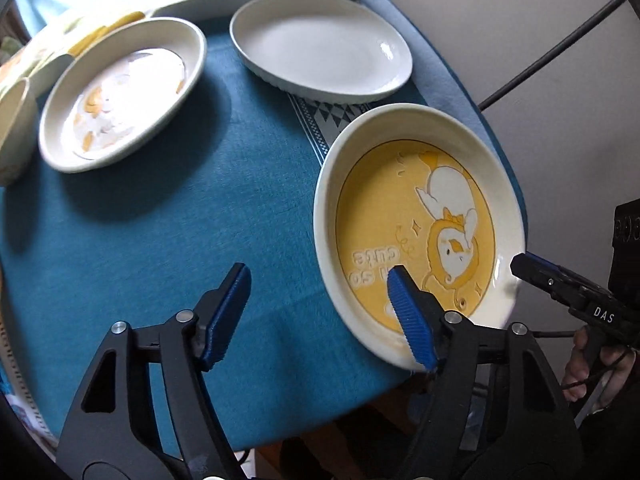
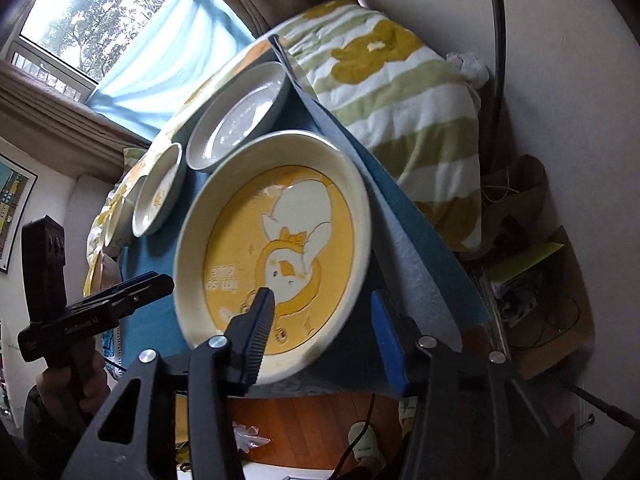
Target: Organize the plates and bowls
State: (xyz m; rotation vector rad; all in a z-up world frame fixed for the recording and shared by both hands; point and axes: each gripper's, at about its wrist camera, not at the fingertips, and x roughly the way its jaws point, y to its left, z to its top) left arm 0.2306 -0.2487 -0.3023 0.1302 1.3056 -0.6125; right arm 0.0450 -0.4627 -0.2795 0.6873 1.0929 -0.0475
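Observation:
A yellow duck plate [image 1: 416,224] lies at the near right edge of the blue table; it also shows in the right wrist view [image 2: 280,240]. My left gripper [image 1: 320,300] is open, its right finger over the plate's near rim, its left finger over bare cloth. My right gripper [image 2: 324,320] is open, its jaws straddling the plate's near right rim; it also shows at the right of the left wrist view [image 1: 536,270]. A plain white oval plate [image 1: 320,48] and a white plate with orange marks [image 1: 124,92] lie farther back.
A cream bowl [image 1: 12,128] sits at the far left edge. A blue tablecloth [image 1: 160,240] covers the table. A striped floral blanket [image 2: 400,100] lies beyond the table. Boxes and cables [image 2: 536,280] sit on the floor to the right.

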